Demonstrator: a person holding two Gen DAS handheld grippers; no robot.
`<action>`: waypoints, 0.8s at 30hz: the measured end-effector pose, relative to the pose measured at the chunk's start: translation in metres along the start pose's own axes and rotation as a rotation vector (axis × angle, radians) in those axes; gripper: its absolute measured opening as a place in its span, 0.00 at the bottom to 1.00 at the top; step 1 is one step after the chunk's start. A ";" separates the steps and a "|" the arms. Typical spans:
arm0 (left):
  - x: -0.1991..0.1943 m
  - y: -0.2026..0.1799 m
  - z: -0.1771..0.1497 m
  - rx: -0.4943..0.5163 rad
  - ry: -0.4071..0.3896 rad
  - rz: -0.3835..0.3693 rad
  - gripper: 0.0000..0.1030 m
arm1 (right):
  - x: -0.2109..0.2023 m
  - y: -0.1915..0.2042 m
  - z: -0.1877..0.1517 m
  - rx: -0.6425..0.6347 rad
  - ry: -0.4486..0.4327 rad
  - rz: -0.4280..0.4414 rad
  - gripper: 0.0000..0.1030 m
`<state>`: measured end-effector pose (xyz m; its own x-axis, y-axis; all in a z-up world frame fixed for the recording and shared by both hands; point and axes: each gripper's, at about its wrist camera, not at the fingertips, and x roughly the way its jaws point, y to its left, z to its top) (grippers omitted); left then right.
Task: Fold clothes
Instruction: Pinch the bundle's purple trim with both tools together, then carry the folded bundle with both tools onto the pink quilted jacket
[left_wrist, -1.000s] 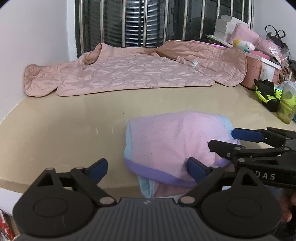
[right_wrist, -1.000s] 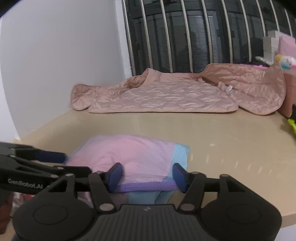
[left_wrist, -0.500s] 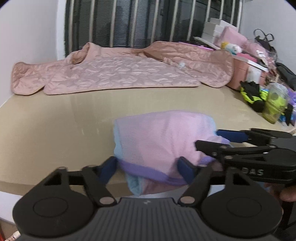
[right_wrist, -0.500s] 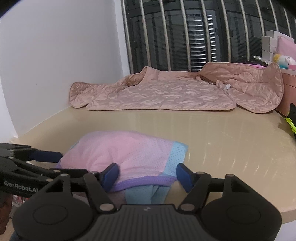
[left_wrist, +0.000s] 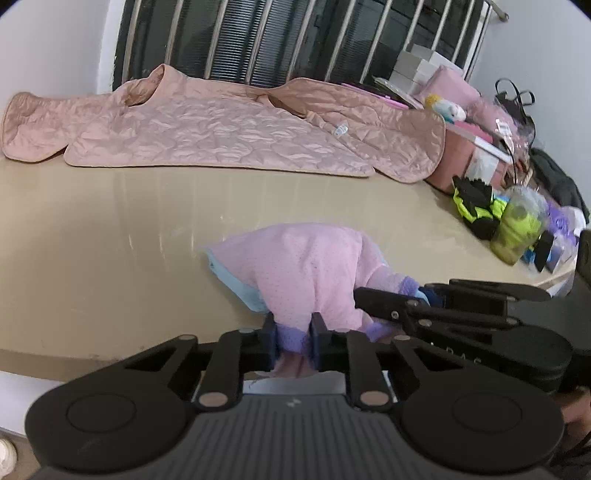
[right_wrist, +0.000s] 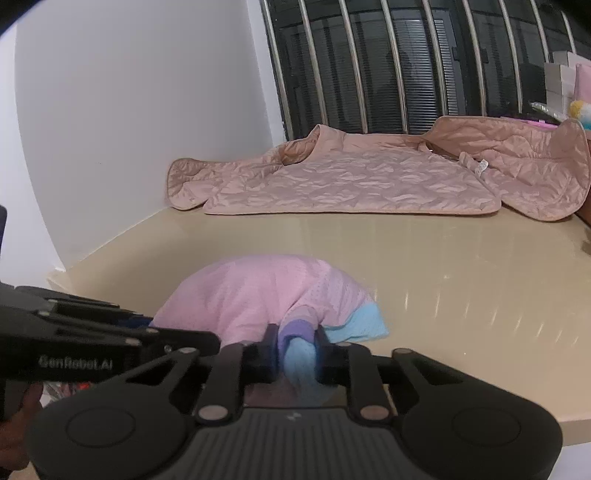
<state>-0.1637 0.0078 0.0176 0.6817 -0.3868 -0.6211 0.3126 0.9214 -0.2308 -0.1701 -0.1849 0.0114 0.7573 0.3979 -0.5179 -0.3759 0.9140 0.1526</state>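
A small folded garment of pink mesh with purple and light-blue trim (left_wrist: 306, 273) (right_wrist: 258, 291) lies at the near edge of the beige table (left_wrist: 110, 240) (right_wrist: 461, 277). My left gripper (left_wrist: 293, 339) is shut on its purple hem, with the cloth bunched between the blue pads. In the right wrist view my right gripper (right_wrist: 297, 349) is shut on the purple and light-blue edge of the same garment. The right gripper reaches in from the right side of the left wrist view, and the left gripper from the left side of the right wrist view.
A pink quilted jacket (left_wrist: 221, 129) (right_wrist: 351, 181) lies spread across the back of the table under a barred window. On the right stand a pink box (left_wrist: 465, 155), a black-and-yellow glove (left_wrist: 476, 206), a green cup (left_wrist: 521, 225) and other clutter. A white wall bounds the left.
Both grippers went from open around the garment's near hem to shut on it. The cloth now bunches and rises toward the pads.
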 end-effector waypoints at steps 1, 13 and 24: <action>-0.003 0.001 0.003 -0.005 -0.014 -0.003 0.12 | -0.001 0.001 0.001 -0.003 -0.002 -0.002 0.13; -0.014 -0.033 0.092 0.110 -0.214 -0.062 0.10 | -0.029 -0.008 0.068 -0.053 -0.159 -0.053 0.12; 0.061 -0.052 0.233 0.158 -0.361 -0.073 0.10 | 0.035 -0.065 0.186 -0.129 -0.256 -0.159 0.12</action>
<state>0.0165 -0.0720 0.1662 0.8337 -0.4648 -0.2982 0.4473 0.8851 -0.1288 -0.0199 -0.2155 0.1402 0.9155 0.2728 -0.2958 -0.2941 0.9553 -0.0292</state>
